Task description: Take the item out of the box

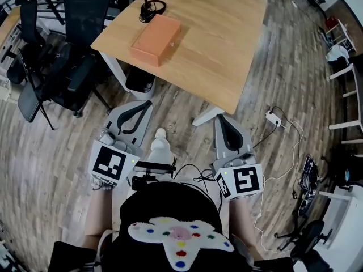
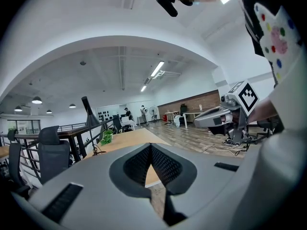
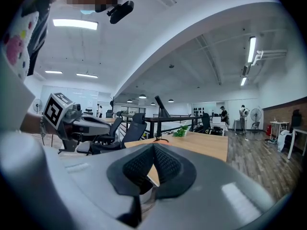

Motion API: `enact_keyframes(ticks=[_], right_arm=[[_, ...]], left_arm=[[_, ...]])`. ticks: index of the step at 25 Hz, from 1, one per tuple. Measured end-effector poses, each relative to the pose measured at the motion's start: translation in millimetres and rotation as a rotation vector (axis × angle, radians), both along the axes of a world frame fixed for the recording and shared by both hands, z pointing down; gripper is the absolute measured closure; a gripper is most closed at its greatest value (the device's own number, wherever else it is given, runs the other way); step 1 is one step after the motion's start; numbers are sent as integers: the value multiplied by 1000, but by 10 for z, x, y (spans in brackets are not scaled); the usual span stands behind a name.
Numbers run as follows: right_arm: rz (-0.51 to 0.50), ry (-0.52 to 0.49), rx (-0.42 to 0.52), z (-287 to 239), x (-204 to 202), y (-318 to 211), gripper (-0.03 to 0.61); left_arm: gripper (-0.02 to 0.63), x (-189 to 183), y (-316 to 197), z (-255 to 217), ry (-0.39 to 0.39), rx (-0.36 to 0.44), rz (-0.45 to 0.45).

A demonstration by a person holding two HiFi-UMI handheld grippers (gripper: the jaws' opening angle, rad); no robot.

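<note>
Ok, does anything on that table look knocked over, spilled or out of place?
Nothing stands out. The orange box lies flat and shut on the wooden table, a coiled black cable beside it.

The box (image 1: pixel 156 39) lies on the surface (image 1: pixel 227 33) near its left edge, a coiled cable (image 1: pixel 150 9) just behind it. Office chairs (image 1: pixel 74 61) stand left of the surface. The left tool (image 1: pixel 143 105) and the right tool (image 1: pixel 221 119) hang before it, over the floor (image 1: pixel 283 84).
</note>
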State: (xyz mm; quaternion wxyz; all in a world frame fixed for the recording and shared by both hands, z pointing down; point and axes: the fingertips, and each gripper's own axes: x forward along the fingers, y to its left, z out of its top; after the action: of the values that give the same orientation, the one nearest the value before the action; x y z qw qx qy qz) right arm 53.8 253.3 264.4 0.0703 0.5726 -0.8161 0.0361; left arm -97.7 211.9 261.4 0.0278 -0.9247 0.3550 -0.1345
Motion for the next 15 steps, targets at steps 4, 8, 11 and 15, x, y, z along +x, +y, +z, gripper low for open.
enact_keyframes(ticks=[4,8,11,15], right_arm=[[17,-5,-11,10,29,-327,569],[19,40,-18,0,25,-669,569],[19,56,-18,-39,7,-944,569],[22,62,-21,-63,4,-1344,569]], left_arm=[[614,16,-353,-10,5,-9,4],[614,26,-703,-11,3,-4,12],[614,4,-976,1,-13,-6,11],[614,15,-1364,-14,-17,-9,24]])
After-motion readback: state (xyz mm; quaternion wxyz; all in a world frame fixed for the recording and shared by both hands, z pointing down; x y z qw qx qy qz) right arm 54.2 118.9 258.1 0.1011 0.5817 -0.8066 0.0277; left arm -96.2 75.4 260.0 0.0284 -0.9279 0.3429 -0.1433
